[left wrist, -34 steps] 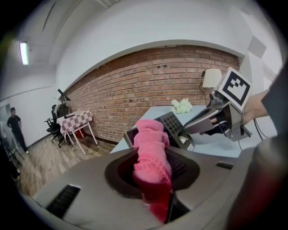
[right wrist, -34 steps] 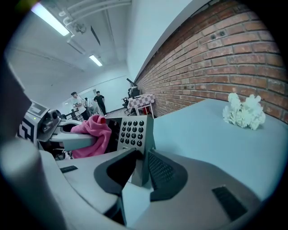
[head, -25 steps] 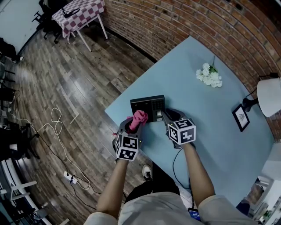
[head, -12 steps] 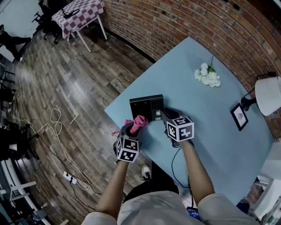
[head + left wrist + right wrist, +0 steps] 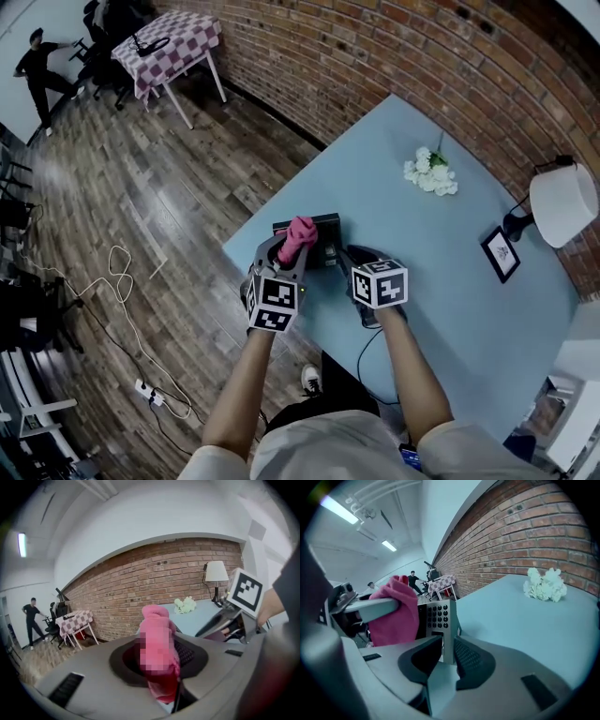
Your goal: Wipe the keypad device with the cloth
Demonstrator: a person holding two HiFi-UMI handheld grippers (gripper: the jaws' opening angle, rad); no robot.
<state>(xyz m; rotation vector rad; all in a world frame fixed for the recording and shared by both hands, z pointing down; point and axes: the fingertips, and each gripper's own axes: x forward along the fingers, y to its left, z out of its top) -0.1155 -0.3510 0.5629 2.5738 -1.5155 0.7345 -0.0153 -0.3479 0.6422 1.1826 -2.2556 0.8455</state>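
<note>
The black keypad device (image 5: pixel 323 228) stands tipped up near the blue table's near corner, its key block (image 5: pixel 437 615) facing left. My right gripper (image 5: pixel 341 254) is shut on the device's near edge (image 5: pixel 446 645), jaws either side of it. A pink cloth (image 5: pixel 298 234) is clamped in my left gripper (image 5: pixel 287 253), which is shut on it. The cloth (image 5: pixel 395 615) rests against the device's front face and hides most of it from above. In the left gripper view the cloth (image 5: pixel 159 646) fills the gap between the jaws, and the right gripper's marker cube (image 5: pixel 246 590) shows at the right.
White flowers (image 5: pixel 427 172), a small picture frame (image 5: pixel 499 253) and a white lamp (image 5: pixel 561 203) stand farther back on the blue table (image 5: pixel 441 281). The brick wall (image 5: pixel 394 47) runs behind. A checkered table (image 5: pixel 169 39), a person (image 5: pixel 41 59) and floor cables (image 5: pixel 122 267) lie left.
The right gripper has tipped the keypad device up from lying flat. The left gripper has carried the cloth forward, from the device's near left edge onto its face.
</note>
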